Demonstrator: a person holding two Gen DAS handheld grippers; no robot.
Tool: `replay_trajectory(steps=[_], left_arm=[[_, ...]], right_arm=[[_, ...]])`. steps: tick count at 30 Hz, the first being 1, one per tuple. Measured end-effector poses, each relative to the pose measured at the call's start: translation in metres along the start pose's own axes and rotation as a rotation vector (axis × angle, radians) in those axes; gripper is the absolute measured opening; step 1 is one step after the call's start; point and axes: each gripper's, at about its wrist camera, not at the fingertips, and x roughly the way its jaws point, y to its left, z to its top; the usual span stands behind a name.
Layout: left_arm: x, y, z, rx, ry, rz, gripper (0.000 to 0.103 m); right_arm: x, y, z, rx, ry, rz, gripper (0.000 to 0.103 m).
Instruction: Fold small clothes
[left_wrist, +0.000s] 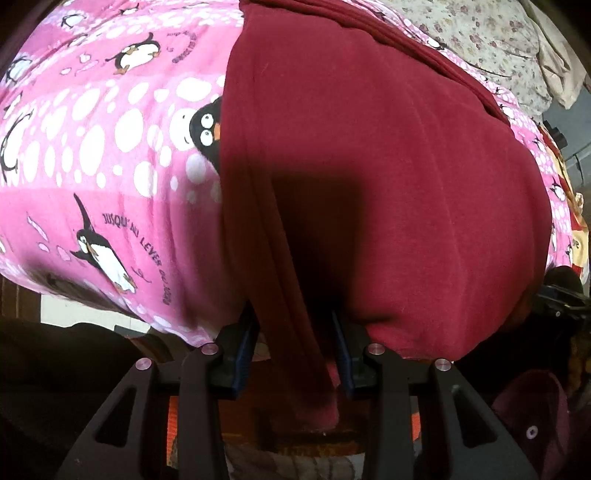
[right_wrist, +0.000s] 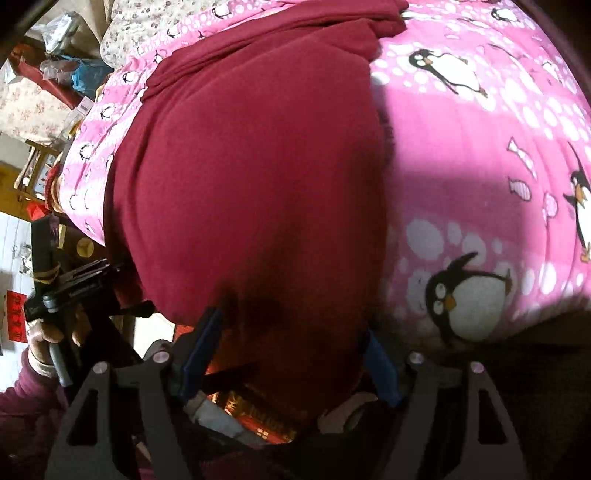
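Observation:
A dark red garment (left_wrist: 369, 166) lies spread on a pink penguin blanket (left_wrist: 92, 147), its near edge hanging over the bed's side. My left gripper (left_wrist: 293, 354) points steeply down and is shut on a folded strip of that near edge, which fills the gap between the blue pads. In the right wrist view the same garment (right_wrist: 240, 166) droops between the fingers of my right gripper (right_wrist: 291, 350). Those jaws stand wide, and a gap shows beside the left pad (right_wrist: 201, 343), so they do not press the cloth. A shadow darkens the cloth near both grippers.
The blanket (right_wrist: 480, 166) covers the bed on both sides of the garment. Floral bedding (left_wrist: 480, 37) lies at the far end. A hand (right_wrist: 40, 332) in a maroon sleeve holds the other tool at the left. Bags (right_wrist: 85, 74) and a wooden frame (right_wrist: 33, 162) stand beyond the bed.

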Motion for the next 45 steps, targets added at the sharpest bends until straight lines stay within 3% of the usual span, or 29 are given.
replay_trajectory(steps=[1,2,4,6,10,15,24,28,37,45], left_arm=[[0.000,0.000,0.000,0.002,0.003,0.000,0.007],[-0.001,-0.001,0.000,0.006,0.002,0.007,0.000],[-0.007,0.001,0.000,0.005,-0.013,-0.007,0.000],[-0.015,0.001,0.000,-0.004,-0.033,-0.030,0.000],[-0.042,0.007,0.003,-0.034,-0.085,-0.117,0.000],[-0.099,0.013,0.016,-0.017,-0.224,-0.195,0.000],[-0.163,0.016,0.052,0.003,-0.397,-0.254,0.000],[-0.167,0.012,0.068,-0.021,-0.432,-0.256,0.000],[-0.163,0.001,0.140,-0.008,-0.497,-0.197,0.000],[-0.120,-0.011,0.217,-0.027,-0.466,-0.152,0.000]], right_arm=[[0.000,0.001,0.000,-0.004,-0.002,0.004,0.062],[0.000,0.001,-0.001,-0.007,-0.005,0.008,0.041],[-0.001,0.002,-0.001,-0.014,-0.010,0.040,0.019],[-0.008,0.008,-0.003,-0.046,-0.034,0.049,0.012],[-0.032,0.015,-0.004,-0.063,-0.109,0.129,0.011],[-0.083,0.010,0.003,-0.009,-0.263,0.263,0.011],[-0.132,0.006,0.021,0.033,-0.428,0.426,0.011],[-0.140,0.003,0.040,0.053,-0.485,0.432,0.011],[-0.148,-0.020,0.108,0.121,-0.597,0.393,0.011],[-0.119,-0.052,0.172,0.225,-0.575,0.316,0.010]])
